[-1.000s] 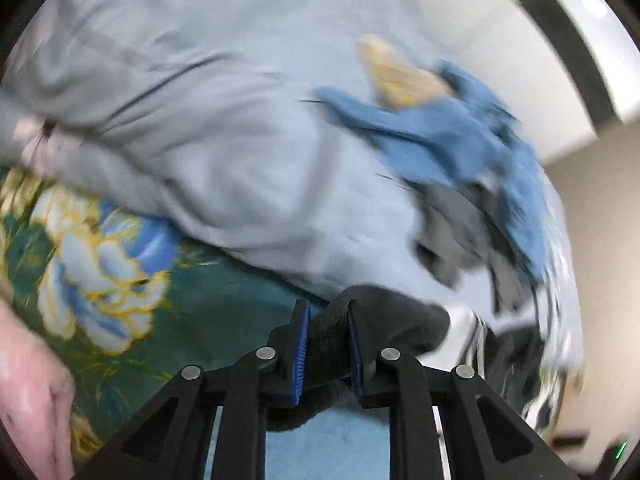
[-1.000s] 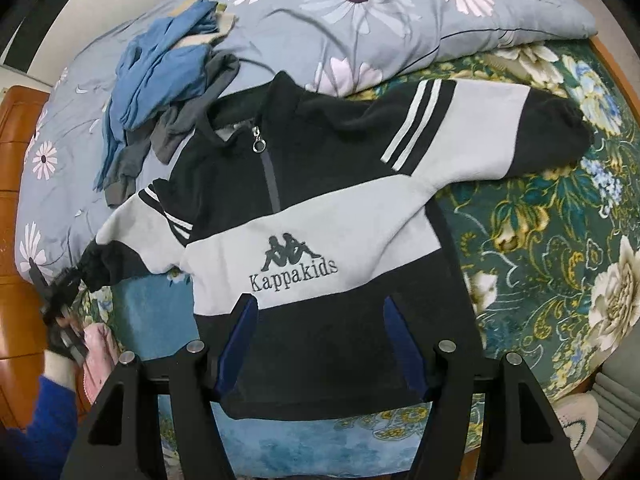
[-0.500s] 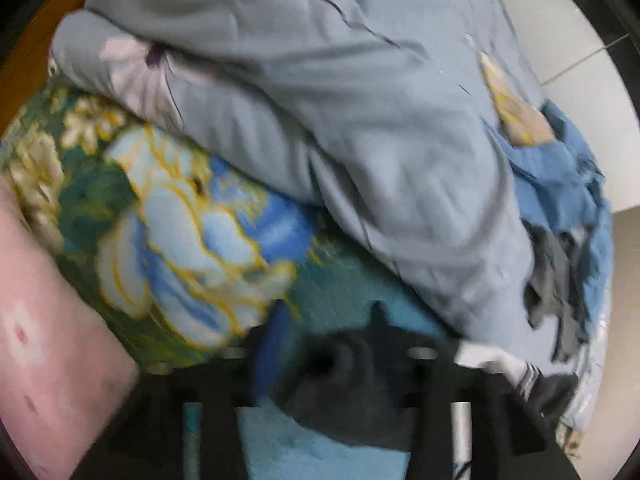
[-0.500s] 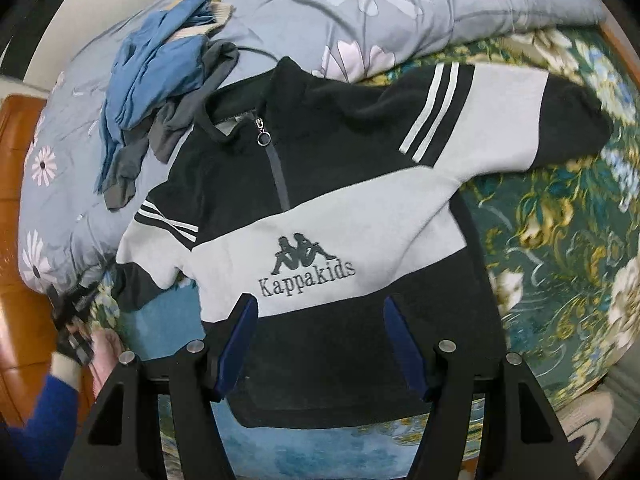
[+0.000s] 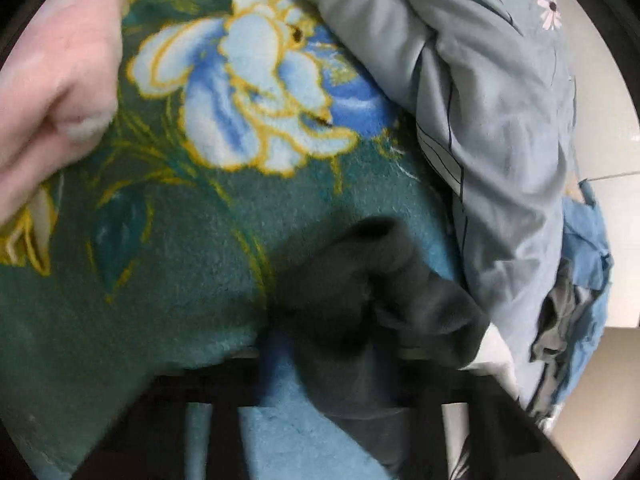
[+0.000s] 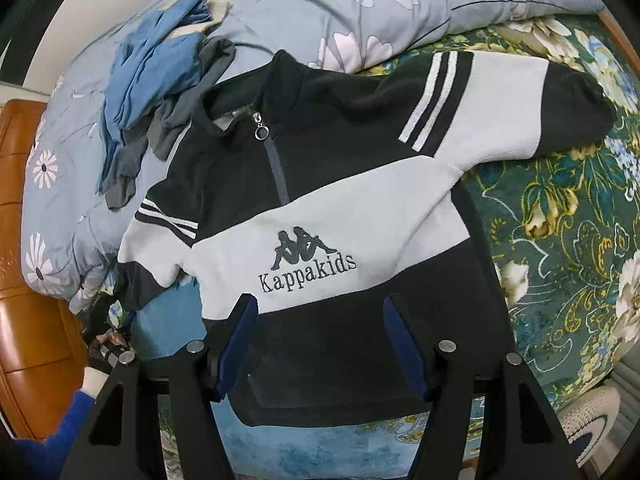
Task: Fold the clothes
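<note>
Surroundings: green floral blanket [image 6: 560,208] covers the bed; a grey-blue daisy-print quilt [image 6: 360,4] is heaped along its far side. A tangle of blue and grey clothes [image 6: 156,92] lies on the quilt, just beside the collar of the black-and-white fleece pullover [image 6: 320,208]. Something pink and fluffy [image 5: 52,92] sits at the upper left of your left wrist view, resting on the blanket. An orange wooden bed frame [image 6: 24,272] runs along the left edge of the right wrist view; a white shoe [image 6: 588,412] is on the floor at lower right.

The pullover lies front up on the blanket, collar against the quilt edge, one sleeve stretched out to the right, the other sleeve bent down toward your left hand.

Your left gripper [image 5: 332,364] is blurred and pointing steeply down; its jaws are closing with the dark sleeve cuff [image 5: 372,280] between them, though whether the pads press it is unclear.

Your right gripper [image 6: 320,348] hovers over the hem, pointing steeply down, jaws spread wide, nothing between them.
</note>
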